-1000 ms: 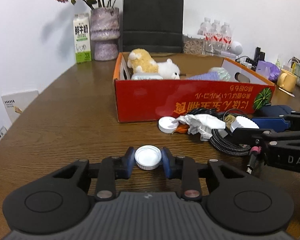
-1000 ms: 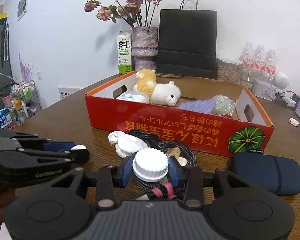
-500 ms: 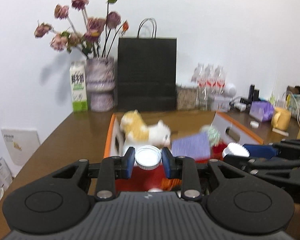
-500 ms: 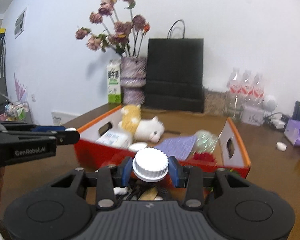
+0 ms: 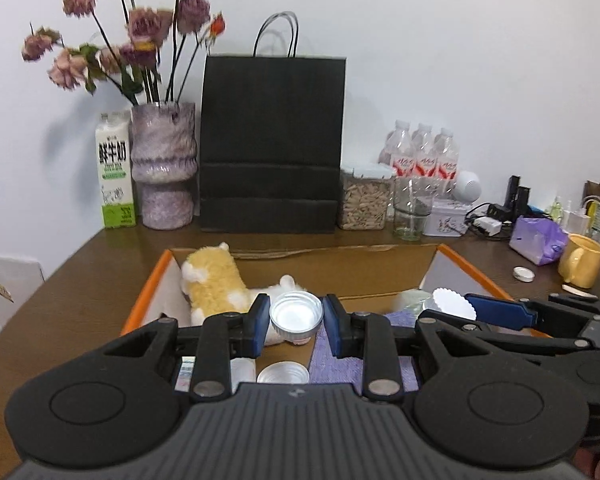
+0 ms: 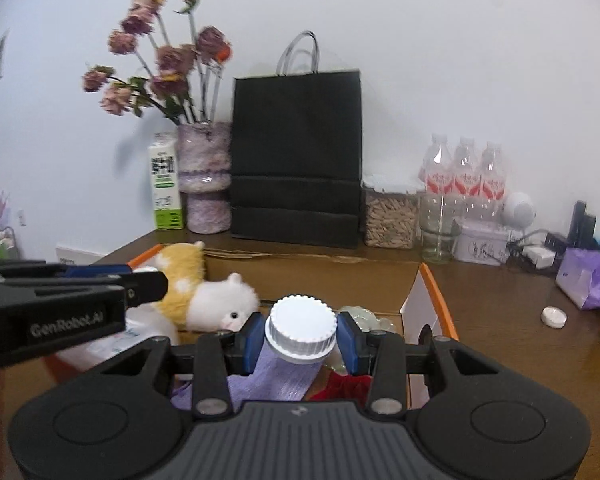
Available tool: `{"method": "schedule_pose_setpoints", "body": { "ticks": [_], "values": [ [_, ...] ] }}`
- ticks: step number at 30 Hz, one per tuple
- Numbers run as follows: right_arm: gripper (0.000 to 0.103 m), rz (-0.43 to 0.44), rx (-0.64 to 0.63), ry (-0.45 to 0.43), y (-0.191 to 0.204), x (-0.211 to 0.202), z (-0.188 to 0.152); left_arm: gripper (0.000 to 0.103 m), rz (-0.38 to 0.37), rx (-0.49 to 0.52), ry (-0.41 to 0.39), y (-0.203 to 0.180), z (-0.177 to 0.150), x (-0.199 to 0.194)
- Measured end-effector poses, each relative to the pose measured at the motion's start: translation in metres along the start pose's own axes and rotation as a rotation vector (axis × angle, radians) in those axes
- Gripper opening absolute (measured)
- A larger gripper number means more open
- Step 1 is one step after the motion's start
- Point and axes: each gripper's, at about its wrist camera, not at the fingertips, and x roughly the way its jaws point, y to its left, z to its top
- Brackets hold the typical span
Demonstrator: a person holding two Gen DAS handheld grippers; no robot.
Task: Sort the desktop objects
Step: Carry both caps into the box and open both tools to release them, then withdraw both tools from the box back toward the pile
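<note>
Drop-off step: left gripper [image 5: 296,322] clamps a small white cap [image 5: 297,316], right gripper [image 6: 300,338] clamps a ribbed white lid [image 6: 302,328], both above the open cardboard box [image 5: 466,268]; next, probably release both inside it.

A cardboard box [image 5: 456,258] is sitting on the desk [image 5: 80,276], and a plush toy [image 5: 216,284] is lying in its left part. Behind the box, a paper bag [image 5: 272,144] is standing against the wall, with a vase [image 5: 164,168] just to its left and a milk carton [image 5: 114,172] left of that. To the bag's right a jar [image 5: 364,200] is standing, with water bottles [image 5: 422,156] behind it. A mug [image 5: 582,260] is sitting far right, well apart from the box.
</note>
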Motion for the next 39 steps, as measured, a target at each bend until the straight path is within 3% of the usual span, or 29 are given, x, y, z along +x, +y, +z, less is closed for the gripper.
{"method": "schedule_pose_setpoints", "body": {
  "ticks": [4,14,16,17,19,21,22,25,39],
  "values": [
    [0.038,0.016,0.004,0.029,-0.005,0.019,-0.009,0.029,0.014,0.024,0.028,0.002,-0.009,0.018],
    [0.039,-0.001,-0.017,0.062,-0.004,0.027,-0.017,0.031,0.038,0.066,0.013,-0.001,-0.015,0.014],
    [0.040,0.000,-0.003,0.063,-0.006,0.025,-0.017,0.043,0.045,0.062,-0.003,0.000,-0.014,0.009],
    [0.043,0.002,-0.002,0.063,-0.007,0.025,-0.018,0.055,0.047,0.059,-0.014,0.001,-0.014,0.007],
    [0.065,0.001,0.000,0.053,-0.008,0.021,-0.018,0.067,0.052,0.058,-0.047,0.001,-0.014,-0.001],
    [0.081,-0.007,-0.003,0.025,-0.007,0.015,-0.018,0.096,0.059,0.055,-0.081,0.001,-0.013,-0.008],
    [0.091,-0.008,-0.007,0.010,-0.007,0.012,-0.017,0.103,0.068,0.054,-0.099,0.001,-0.013,-0.012],
    [0.103,-0.014,-0.018,-0.022,-0.005,0.005,-0.016,0.103,0.098,0.057,-0.145,0.000,-0.013,-0.018],
    [0.103,-0.034,-0.017,-0.018,-0.004,0.004,-0.016,0.103,0.127,0.021,-0.117,0.011,-0.015,-0.014]
  ]
}}
